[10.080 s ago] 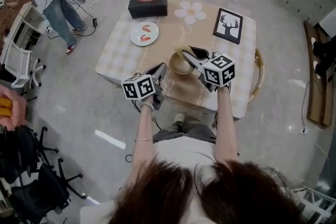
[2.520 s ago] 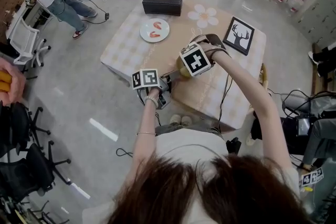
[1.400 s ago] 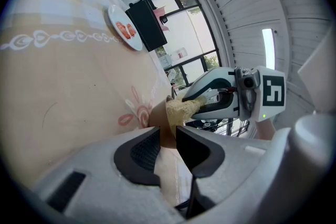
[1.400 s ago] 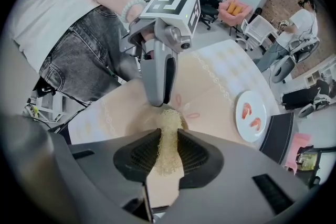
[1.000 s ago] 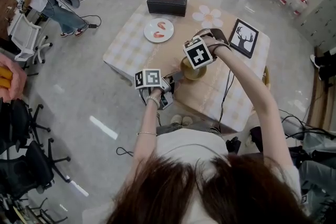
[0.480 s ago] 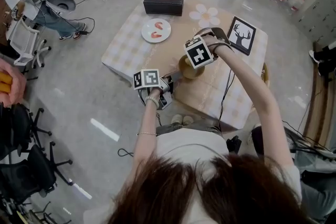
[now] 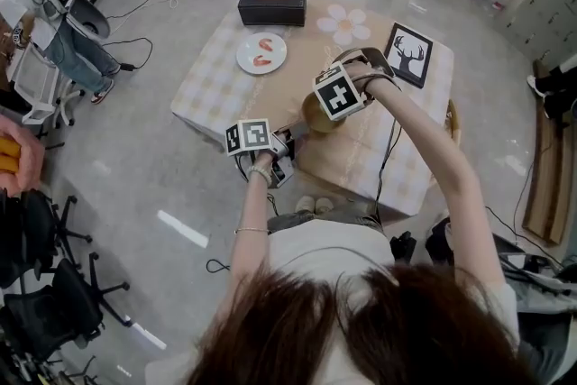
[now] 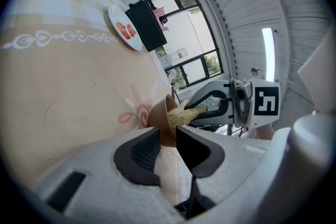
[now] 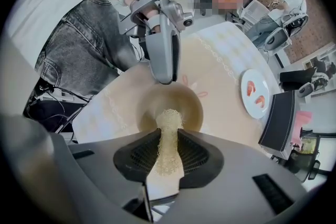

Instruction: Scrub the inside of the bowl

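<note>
Chiefly at risk is the bowl (image 9: 192, 107), which stands near the front edge of the table (image 7: 225, 81). The left gripper (image 8: 167, 134) clamps the bowl's near wall, while the right gripper (image 9: 169, 138), pointing down, pinches a fibrous scrubber (image 9: 169, 118) whose tip is inside it, so hard strokes toward the person could probably tip or drag the bowl off if that rim hold slips. Open cloth lies beyond it; the plate (image 7: 261, 53) and the picture frame (image 7: 407, 55) stand well apart.

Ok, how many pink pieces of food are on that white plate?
2. Both pink pieces lie side by side on the white plate: one farther from the black tissue box, the other nearer it. The plate is fully in view, so none seems hidden.
</note>
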Demonstrator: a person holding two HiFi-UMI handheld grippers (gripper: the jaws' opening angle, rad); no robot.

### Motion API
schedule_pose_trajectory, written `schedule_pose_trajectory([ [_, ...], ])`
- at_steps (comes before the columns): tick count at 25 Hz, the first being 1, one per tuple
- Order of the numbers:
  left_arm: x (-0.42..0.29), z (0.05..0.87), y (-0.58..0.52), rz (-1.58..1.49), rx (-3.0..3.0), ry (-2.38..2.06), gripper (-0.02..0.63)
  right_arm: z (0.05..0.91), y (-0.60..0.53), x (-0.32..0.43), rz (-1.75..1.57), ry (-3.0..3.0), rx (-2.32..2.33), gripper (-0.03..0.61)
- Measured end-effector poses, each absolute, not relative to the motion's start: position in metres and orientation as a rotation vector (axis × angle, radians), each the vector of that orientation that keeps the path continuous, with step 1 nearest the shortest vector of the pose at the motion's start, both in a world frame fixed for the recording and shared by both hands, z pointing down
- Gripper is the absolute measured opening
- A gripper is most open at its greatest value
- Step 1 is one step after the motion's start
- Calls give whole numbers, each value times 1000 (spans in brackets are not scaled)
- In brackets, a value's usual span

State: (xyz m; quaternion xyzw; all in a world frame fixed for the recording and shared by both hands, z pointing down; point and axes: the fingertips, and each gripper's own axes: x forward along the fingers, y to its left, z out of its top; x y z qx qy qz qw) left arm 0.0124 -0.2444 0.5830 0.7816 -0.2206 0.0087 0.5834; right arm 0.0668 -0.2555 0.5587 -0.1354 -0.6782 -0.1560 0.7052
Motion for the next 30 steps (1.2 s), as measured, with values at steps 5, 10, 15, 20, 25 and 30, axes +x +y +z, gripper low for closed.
schedule_pose_trajectory([
  [5,13,582,-244,24,1828,-514,103,558,-249,68,-331,-1507,-301,91],
  [10,12,584,-244,26,1830,-513,103,559,-241,68,-308,-1507,-304,91],
  [15,13,583,-242,37,1835,-506,103,557,-232,66,-292,-1511,-312,91],
  [20,13,582,-241,40,1835,-504,103,558,-224,61,-274,-1527,-320,91],
  [25,14,581,-239,43,1841,-501,103,558,-219,55,-265,-1545,-325,91],
  [30,15,582,-238,44,1845,-496,102,559,-219,49,-269,-1554,-328,91],
])
